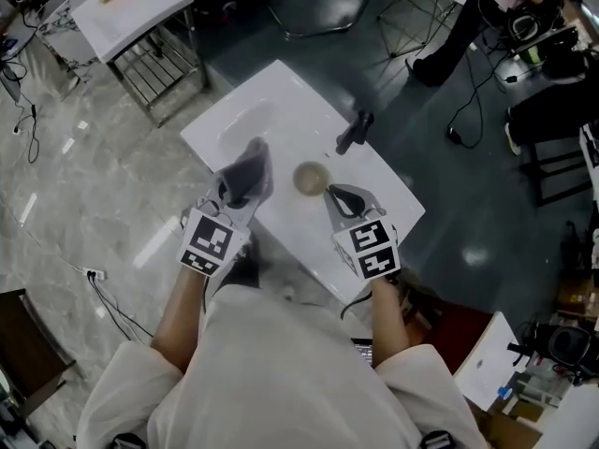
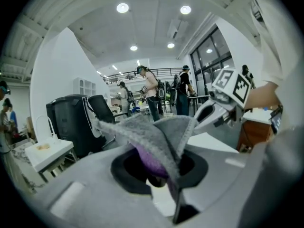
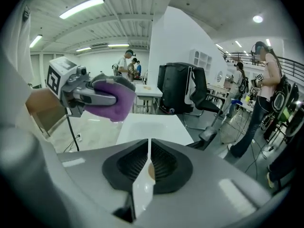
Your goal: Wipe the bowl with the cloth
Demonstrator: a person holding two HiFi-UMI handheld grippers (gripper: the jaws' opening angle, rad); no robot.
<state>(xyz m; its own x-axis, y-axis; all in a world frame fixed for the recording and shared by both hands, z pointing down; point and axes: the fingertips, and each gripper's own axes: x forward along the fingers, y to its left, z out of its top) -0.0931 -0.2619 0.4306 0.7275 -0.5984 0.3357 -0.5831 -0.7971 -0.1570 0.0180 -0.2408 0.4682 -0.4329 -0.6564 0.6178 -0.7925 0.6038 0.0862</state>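
Head view, left jaws: your left gripper (image 1: 241, 187) is clamped on a grey fabric cloth (image 1: 253, 165), which bunches up over the jaw tips.
Head view, bowl: the small round tan bowl (image 1: 311, 178) stands on the white rectangular table (image 1: 271, 101), between your two pairs of jaws. It is just right of the left pair and just ahead of the right pair.
Head view, right jaws: your right gripper (image 1: 344, 197) points toward the bowl's near side and carries nothing.
Head view, beyond the jaws: a black elongated object (image 1: 354, 131) lies on the table past the bowl.
Left gripper view, jaws: they are closed on the cloth (image 2: 156, 132), grey outside and purple inside, which rises in a folded peak above the tips.
Left gripper view, right of the jaws: your right gripper (image 2: 203, 115) hangs over the table (image 2: 216, 141).
Right gripper view, jaws: they stand a thin slit apart and grip nothing. A sliver of the bowl (image 3: 151, 171) shows through the slit, on the table (image 3: 152, 127) ahead.
Right gripper view, up and left of the jaws: your left gripper (image 3: 97, 98) holds the cloth (image 3: 118, 101), purple side showing.
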